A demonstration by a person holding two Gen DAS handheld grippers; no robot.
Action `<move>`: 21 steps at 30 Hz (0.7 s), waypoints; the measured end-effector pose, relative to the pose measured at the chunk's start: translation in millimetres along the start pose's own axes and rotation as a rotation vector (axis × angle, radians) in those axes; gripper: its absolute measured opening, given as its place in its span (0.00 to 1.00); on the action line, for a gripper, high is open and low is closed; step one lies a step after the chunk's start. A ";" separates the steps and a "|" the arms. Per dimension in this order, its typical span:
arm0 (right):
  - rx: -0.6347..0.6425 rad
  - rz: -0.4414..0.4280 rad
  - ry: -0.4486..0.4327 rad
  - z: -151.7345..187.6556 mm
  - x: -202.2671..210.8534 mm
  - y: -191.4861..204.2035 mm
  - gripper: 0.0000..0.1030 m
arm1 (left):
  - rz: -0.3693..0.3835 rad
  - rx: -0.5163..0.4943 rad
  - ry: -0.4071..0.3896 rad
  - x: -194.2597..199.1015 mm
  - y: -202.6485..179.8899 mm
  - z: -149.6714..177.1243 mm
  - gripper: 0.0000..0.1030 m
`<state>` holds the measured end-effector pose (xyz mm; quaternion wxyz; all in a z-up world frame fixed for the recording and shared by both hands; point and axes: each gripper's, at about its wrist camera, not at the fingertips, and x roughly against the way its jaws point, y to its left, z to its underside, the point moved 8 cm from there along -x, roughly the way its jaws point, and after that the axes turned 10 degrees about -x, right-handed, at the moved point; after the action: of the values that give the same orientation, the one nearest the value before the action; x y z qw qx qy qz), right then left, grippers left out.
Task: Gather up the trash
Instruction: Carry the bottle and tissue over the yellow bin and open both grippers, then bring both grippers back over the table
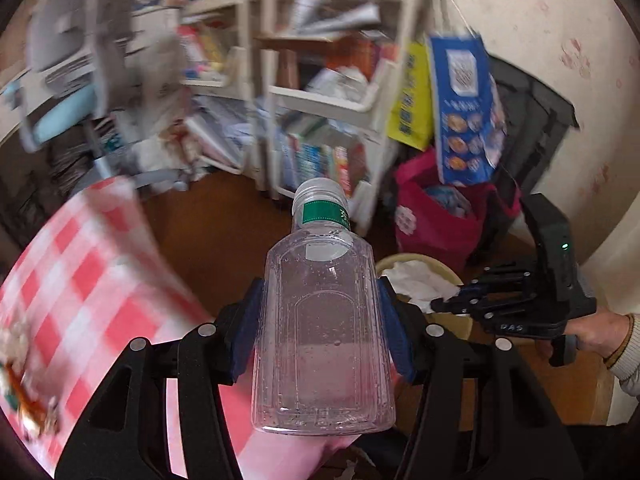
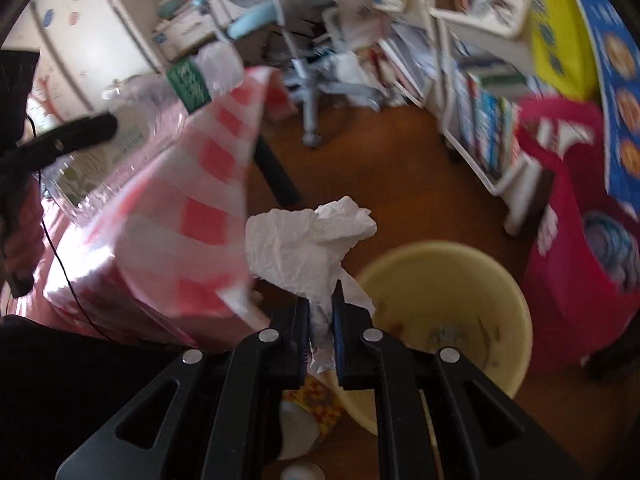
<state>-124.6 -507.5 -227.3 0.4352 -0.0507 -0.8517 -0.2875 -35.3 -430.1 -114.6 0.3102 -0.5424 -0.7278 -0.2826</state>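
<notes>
My left gripper (image 1: 322, 336) is clamped on a clear, ribbed plastic bottle (image 1: 324, 344), its blue pads pressing the beaded sides, white screw cap pointing away. My right gripper (image 2: 321, 320) pinches a crumpled white tissue (image 2: 308, 240), soft and creased, over the rim of the round pale-yellow bin (image 2: 512, 304). Beside it hangs a glossy red-and-white checked tablecloth (image 2: 192, 216). Beyond, on the brown floor, slumps a magenta fabric bag (image 2: 568, 264).
</notes>
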 end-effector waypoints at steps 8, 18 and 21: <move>-0.147 0.091 0.011 25.2 -3.9 -82.1 0.53 | 0.184 -0.178 0.209 -121.3 -89.2 -17.3 0.52; -0.168 0.121 -0.133 -0.2 36.0 -90.8 0.57 | 0.020 -0.136 0.153 -106.8 -83.8 -25.1 0.77; -0.098 0.079 -0.195 -24.2 49.3 -50.8 0.59 | -0.097 -0.058 0.075 -59.1 -41.4 -19.2 0.83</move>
<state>-154.8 -570.6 -200.9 0.3581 -0.1334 -0.8722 -0.3053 -59.4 -491.2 -150.0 0.3073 -0.5045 -0.7326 -0.3383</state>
